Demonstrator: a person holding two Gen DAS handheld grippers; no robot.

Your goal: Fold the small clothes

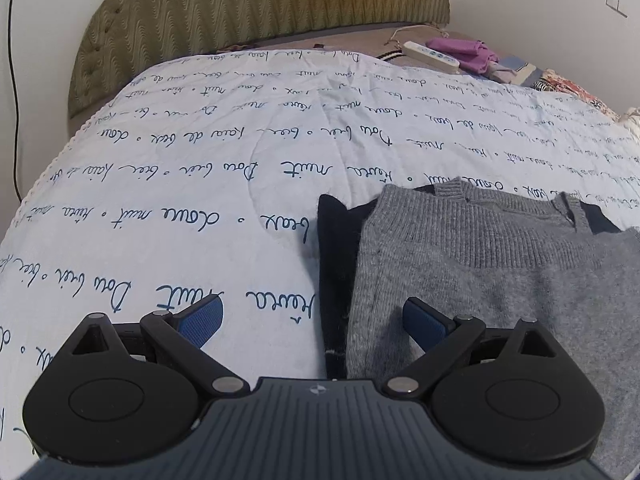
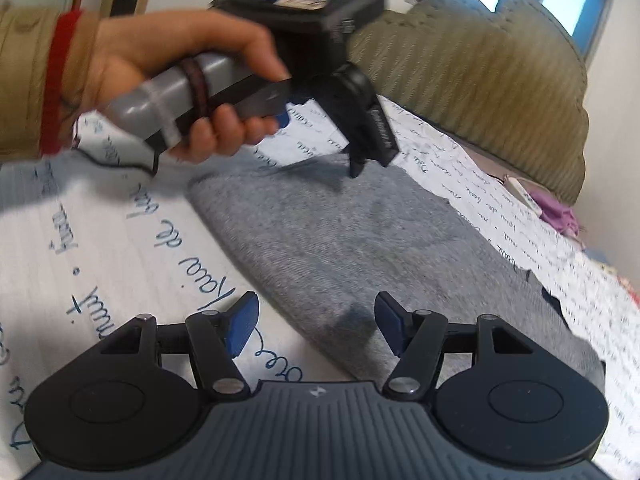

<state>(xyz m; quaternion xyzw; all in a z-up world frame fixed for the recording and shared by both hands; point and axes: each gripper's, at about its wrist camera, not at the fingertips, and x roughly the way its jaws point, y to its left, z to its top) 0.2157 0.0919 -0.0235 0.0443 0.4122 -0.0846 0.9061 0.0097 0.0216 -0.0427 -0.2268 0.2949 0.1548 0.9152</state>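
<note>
A grey knitted sweater [image 1: 492,264] lies folded on the white quilt with blue script [image 1: 200,184], on top of a dark garment [image 1: 334,264] whose edge shows at its left. My left gripper [image 1: 312,320] is open and empty, low over the sweater's left edge, one fingertip on the quilt side, one over the knit. In the right wrist view the sweater [image 2: 340,248] lies ahead. My right gripper [image 2: 316,326] is open and empty at its near edge. The left gripper [image 2: 360,148], held in a hand, hovers at the sweater's far edge.
A green padded headboard [image 1: 260,12] stands at the far end of the bed. A white remote control [image 1: 430,56] and purple cloth [image 1: 464,52] lie at the far right by patterned fabric. A black cable [image 1: 14,80] hangs down the left wall.
</note>
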